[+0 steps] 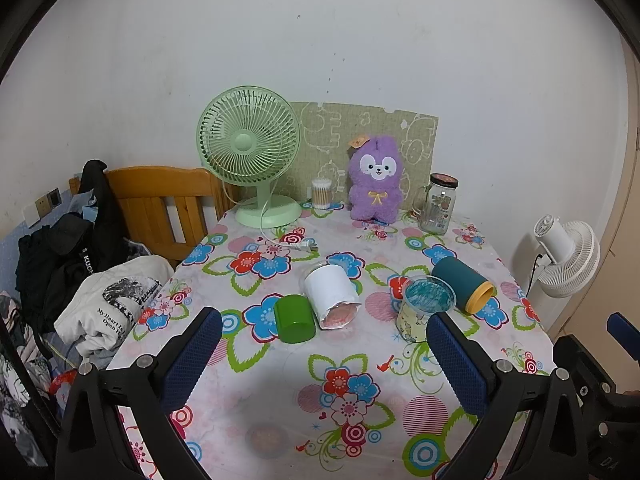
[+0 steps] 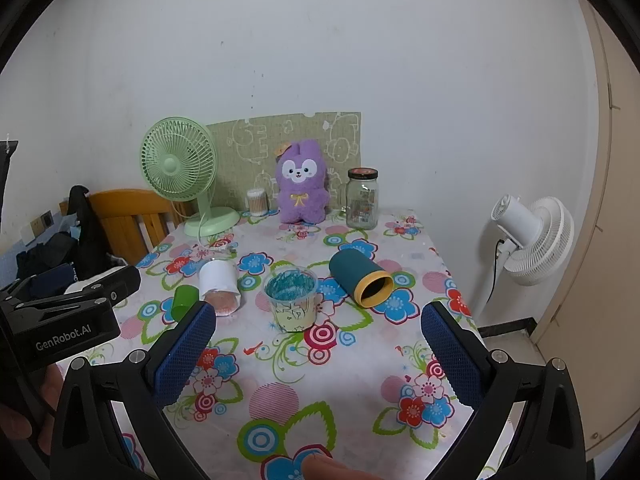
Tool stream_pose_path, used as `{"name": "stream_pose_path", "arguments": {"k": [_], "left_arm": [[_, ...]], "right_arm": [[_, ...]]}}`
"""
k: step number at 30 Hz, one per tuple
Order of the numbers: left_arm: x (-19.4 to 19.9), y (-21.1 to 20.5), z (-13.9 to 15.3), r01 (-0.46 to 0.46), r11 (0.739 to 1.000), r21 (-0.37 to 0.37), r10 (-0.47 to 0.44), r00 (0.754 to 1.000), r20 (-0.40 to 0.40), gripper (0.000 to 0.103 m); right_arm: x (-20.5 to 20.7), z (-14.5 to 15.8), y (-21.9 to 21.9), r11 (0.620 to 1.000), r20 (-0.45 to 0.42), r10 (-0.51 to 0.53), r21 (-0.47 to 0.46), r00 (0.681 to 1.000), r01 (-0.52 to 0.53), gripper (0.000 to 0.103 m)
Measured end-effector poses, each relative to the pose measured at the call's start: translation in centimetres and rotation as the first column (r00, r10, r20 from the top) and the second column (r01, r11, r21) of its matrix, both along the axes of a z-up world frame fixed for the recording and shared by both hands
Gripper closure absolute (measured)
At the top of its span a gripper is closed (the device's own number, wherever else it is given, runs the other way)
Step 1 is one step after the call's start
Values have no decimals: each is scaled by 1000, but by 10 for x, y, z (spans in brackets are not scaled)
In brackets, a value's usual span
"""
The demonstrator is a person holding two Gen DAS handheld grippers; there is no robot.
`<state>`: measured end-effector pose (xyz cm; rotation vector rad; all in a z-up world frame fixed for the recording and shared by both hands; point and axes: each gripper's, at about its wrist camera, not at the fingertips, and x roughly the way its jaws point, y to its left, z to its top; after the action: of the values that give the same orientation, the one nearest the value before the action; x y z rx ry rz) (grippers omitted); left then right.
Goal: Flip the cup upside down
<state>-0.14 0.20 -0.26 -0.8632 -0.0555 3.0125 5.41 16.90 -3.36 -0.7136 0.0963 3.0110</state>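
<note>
Both tongs stand wide and hold nothing. The left tongs (image 1: 324, 354) hover above the near part of the flowered plastic-covered surface (image 1: 320, 412), and the right tongs (image 2: 318, 350) hover the same way; each shows two blue textured pads (image 2: 186, 350).

Beyond the tongs there are four cups in a loose row, all near each other. The clear plastic cup with blue scribble inside and a pale yellow printed wrap (image 1: 424, 310) is the only one that stands upright, mouth up, just past the right pad of the left tongs. The white paper-wrapped cup (image 1: 332, 294) lies on its side, its pinkish mouth toward the camera. The small green plastic cup (image 1: 294, 318) lies on its side and touches the white one. The dark teal cup with a yellow rim (image 2: 360, 278) lies on its side to the right.

At the far edge stand one pale green desk fan (image 1: 250, 152), one small container of cotton swabs (image 1: 322, 192), one purple plush toy (image 1: 374, 178) and one glass jar with a lid (image 1: 438, 204). One white fan (image 2: 532, 232) stands beside the surface.

In the right wrist view the left pad covers part of the green cup. The print on the clear cup is too small to read.
</note>
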Motion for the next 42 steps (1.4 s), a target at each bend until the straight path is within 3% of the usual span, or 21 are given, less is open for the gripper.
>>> {"name": "stream_pose_path", "arguments": {"k": [28,42], "left_arm": [[-13,-1,-12,-9,1000,-6,9,999,44,0],[-59,1,-50,-20,999,-36,26,988,152,0]], "right_arm": [[-22,-17,3,1000,67,16,-22,998,-14,0],[-96,-50,10,1000,171,26,8,985,-28,0]]}}
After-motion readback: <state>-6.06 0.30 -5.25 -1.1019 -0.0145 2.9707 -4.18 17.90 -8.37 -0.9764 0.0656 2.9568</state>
